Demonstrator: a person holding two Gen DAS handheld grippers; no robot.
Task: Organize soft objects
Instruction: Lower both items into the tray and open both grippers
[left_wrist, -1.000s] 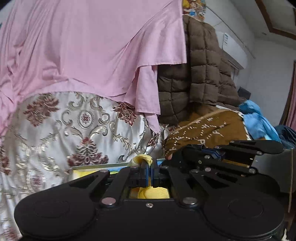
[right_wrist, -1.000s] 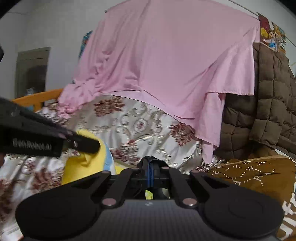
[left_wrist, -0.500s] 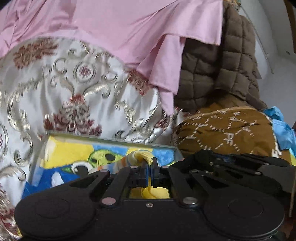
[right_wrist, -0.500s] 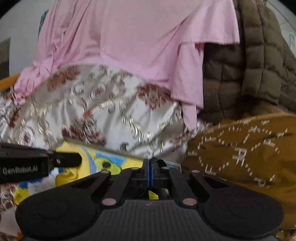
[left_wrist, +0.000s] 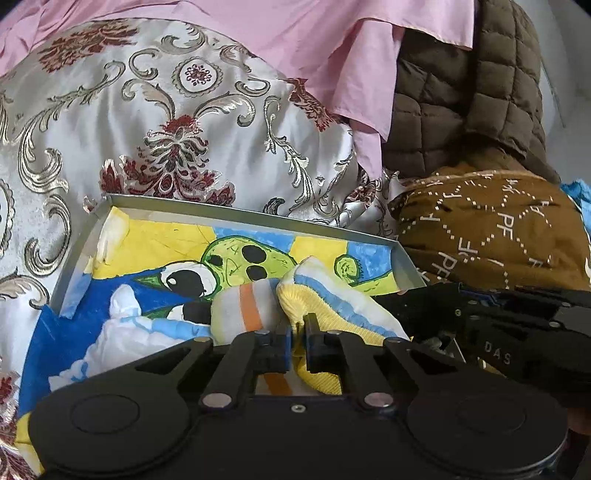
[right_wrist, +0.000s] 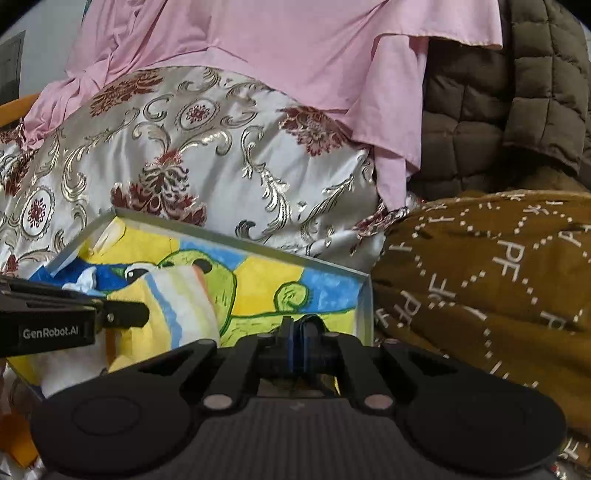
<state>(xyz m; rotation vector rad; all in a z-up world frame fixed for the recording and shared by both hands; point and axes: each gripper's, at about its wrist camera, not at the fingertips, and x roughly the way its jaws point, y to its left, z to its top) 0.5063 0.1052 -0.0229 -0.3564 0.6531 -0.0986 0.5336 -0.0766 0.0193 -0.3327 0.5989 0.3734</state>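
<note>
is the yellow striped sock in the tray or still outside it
In it. The yellow striped sock lies over the tray's painted floor, inside its walls, with the left gripper shut on its cuff.

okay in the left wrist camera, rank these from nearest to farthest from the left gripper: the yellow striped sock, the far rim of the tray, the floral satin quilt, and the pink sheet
1. Yellow striped sock: pinched in the left gripper, right at its fingertips.
2. Far rim of the tray: just beyond the sock, ahead.
3. Floral satin quilt: rising behind the tray.
4. Pink sheet: draped over the quilt, at the top of the view.
</note>
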